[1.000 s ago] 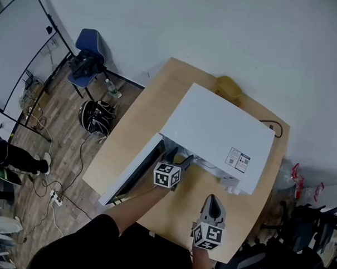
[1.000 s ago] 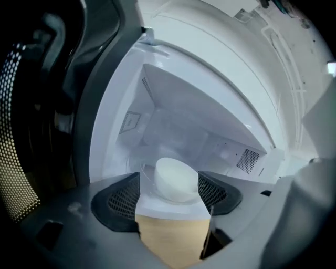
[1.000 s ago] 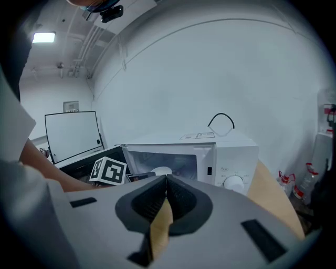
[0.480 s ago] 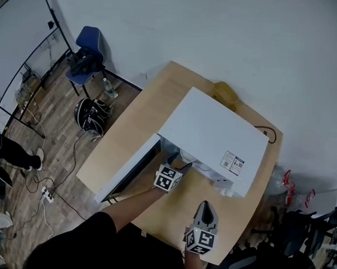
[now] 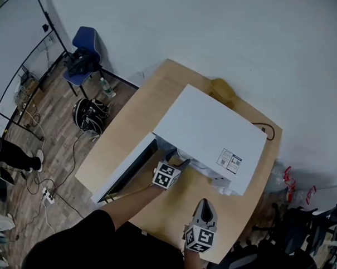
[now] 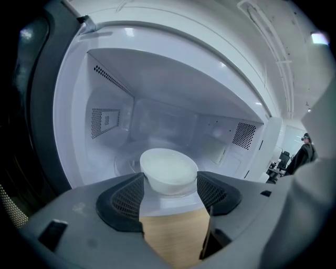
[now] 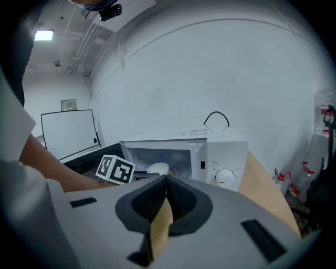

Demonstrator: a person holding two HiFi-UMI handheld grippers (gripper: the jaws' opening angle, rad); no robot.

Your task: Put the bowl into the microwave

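Wooden table holds a big white microwave, its door open toward 8 o'clock. The left gripper squeezes the white bowl just inside the microwave's mouth. At 5 o'clock from it, the right gripper is closed on nothing.

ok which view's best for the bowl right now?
Left gripper view: the bowl sits large and centred, between the jaws of the left gripper at the mouth of the microwave. Right gripper view shows the bowl only small and far, inside the opening. Head view: the microwave's top hides it.
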